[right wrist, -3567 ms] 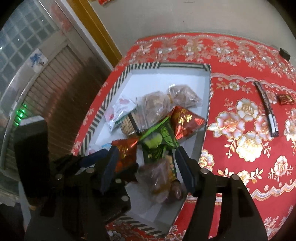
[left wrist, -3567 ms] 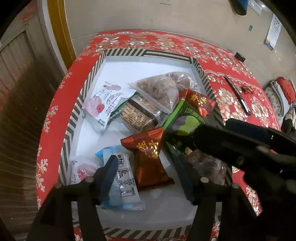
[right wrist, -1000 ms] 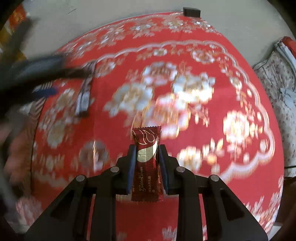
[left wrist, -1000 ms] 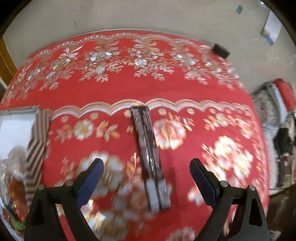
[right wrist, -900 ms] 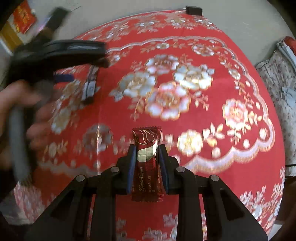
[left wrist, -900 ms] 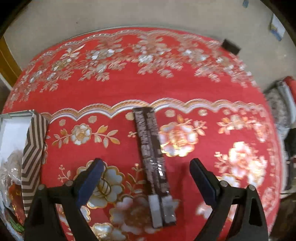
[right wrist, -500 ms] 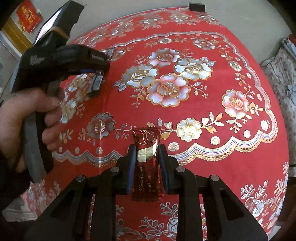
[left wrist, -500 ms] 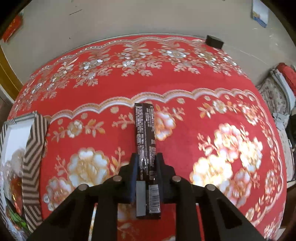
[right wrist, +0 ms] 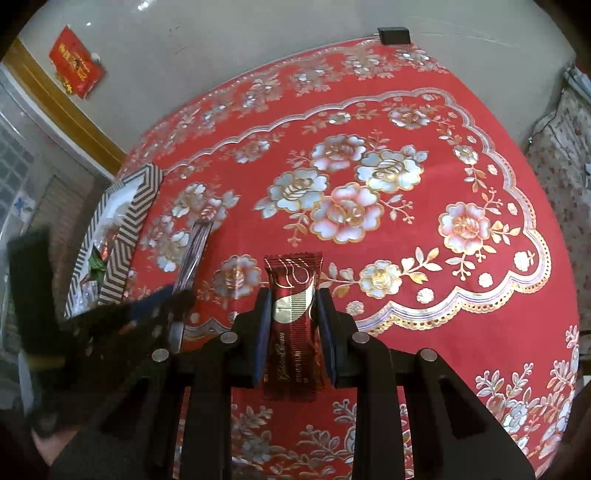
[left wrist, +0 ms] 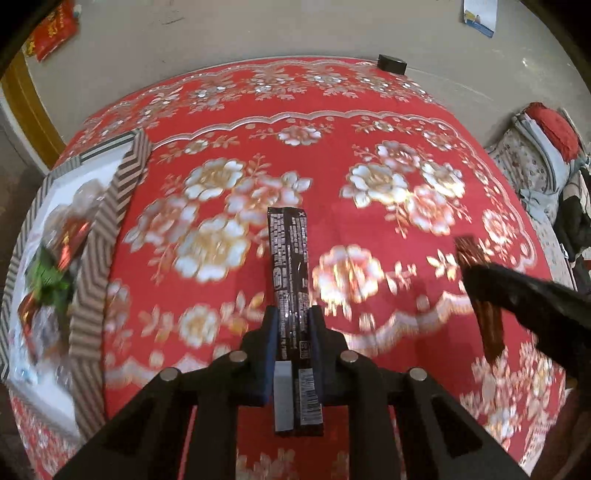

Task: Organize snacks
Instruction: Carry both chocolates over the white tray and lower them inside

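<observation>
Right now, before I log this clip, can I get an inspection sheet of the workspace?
Surface: round table under a red floral tablecloth.
Job's things: long dark snack bar and red chocolate wafer, both held; striped box at the table's left edge with mixed snack packets inside.
Clutter: small black block at the far edge.
Grippers: left hand-held gripper shut on the long dark snack bar; right hand-held gripper shut on the red chocolate wafer.
Cables: nothing seen.
Surroundings: grey floor, red paper sign near a wooden door frame, bedding at right.
</observation>
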Available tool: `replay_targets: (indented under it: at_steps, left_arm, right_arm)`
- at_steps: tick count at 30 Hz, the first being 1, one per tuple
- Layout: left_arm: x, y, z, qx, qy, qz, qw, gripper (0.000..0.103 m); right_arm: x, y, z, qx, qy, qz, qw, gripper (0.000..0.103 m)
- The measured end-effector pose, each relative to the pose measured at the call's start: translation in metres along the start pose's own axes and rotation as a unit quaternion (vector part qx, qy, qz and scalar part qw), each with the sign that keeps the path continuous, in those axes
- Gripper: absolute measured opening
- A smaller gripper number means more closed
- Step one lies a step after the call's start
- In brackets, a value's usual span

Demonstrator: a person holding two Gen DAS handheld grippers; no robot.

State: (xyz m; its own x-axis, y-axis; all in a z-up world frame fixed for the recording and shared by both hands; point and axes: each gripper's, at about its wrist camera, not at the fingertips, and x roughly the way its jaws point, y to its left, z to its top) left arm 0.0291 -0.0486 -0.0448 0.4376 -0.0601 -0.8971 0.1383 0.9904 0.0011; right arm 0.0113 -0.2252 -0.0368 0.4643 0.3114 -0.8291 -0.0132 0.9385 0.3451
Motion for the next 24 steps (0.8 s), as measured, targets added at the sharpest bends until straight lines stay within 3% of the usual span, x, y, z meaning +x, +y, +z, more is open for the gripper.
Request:
replay_targets:
  at_steps: [5,24]
  left_arm:
    - [-0.009,0.010,-0.005,-0.021,0.006,-0.006,0.9997,0.018]
    - [-0.037,0.063,0.011,-0.021,-0.029,-0.018,0.9992,0.018]
  right_arm:
    - [0.006,0.012,0.000,-0.007,0.007,0.009,1.000,0.024]
    - [0.000,0.086,0.009,-0.047,-0.015,-0.005,0.999,0.024]
